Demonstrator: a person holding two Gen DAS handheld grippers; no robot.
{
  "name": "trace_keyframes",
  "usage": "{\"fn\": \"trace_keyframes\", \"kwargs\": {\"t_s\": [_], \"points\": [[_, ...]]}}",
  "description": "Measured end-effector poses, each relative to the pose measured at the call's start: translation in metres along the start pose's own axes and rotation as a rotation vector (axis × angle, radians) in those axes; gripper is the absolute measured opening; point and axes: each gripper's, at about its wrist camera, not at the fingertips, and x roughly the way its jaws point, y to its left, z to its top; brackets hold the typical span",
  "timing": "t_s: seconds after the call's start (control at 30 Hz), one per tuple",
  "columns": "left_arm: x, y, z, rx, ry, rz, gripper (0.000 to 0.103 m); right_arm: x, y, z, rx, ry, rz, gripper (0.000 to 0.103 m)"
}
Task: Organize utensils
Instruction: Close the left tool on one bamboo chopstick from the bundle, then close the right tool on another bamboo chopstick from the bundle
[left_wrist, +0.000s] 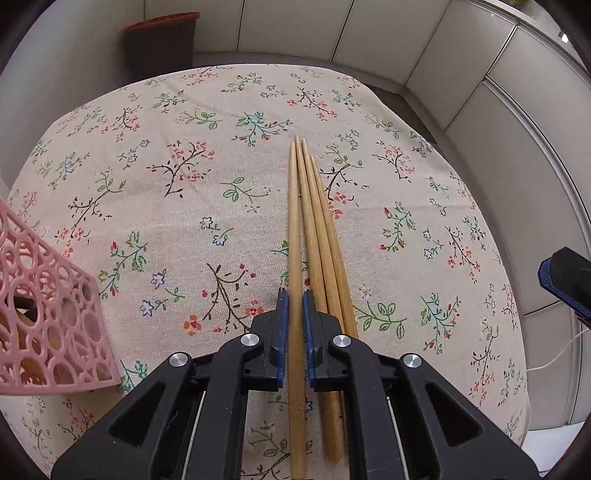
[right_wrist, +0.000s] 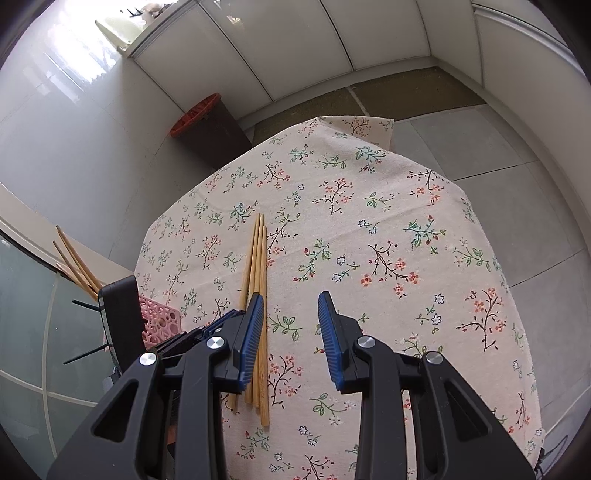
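Over at nine o'clock on the table sits a pink openwork basket (left_wrist: 48, 314), its lattice wall full of round holes, with a few wooden sticks (right_wrist: 75, 264) standing up out of it, as the right wrist view shows. Across from it, toward the middle of the floral tablecloth (left_wrist: 177, 177), four wooden chopsticks (left_wrist: 314, 229) lie side by side in a tight bundle, their thin tips pointing to twelve o'clock and their thick ends toward six. The left gripper (left_wrist: 294, 306) is down over the thick half of that bundle, and its blue pads are drawn in narrow on the leftmost chopstick (left_wrist: 294, 258), one pad against each side of it; the other three lie just beside it on the right, outside the jaws and touching one another. Whether that chopstick is lifted clear of the cloth I cannot tell. Further round at three o'clock the right gripper (right_wrist: 291, 332) hangs above the cloth with its ribbed blue pads standing part open and nothing between them; its left finger overlaps the bundle only in the camera's line of sight. Beyond the table at eleven o'clock a dark bin with an orange rim (left_wrist: 162, 44) stands on the floor against pale cabinet doors (left_wrist: 295, 29).
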Motion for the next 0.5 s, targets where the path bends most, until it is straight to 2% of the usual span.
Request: {"fn": "trace_keyframes", "kwargs": {"t_s": [0.17, 0.37, 0.5], "points": [[-0.008, 0.004, -0.009, -0.060, 0.019, -0.073, 0.007, 0.008, -0.006, 0.000, -0.006, 0.022, -0.009, 0.031], [-0.053, -0.014, -0.035, -0.007, -0.040, -0.102, 0.007, 0.039, -0.008, 0.001, -0.004, 0.114, 0.004, 0.020], [-0.082, -0.014, -0.049, -0.019, -0.044, -0.135, 0.007, 0.065, 0.002, 0.000, -0.024, 0.183, 0.022, 0.020]]}}
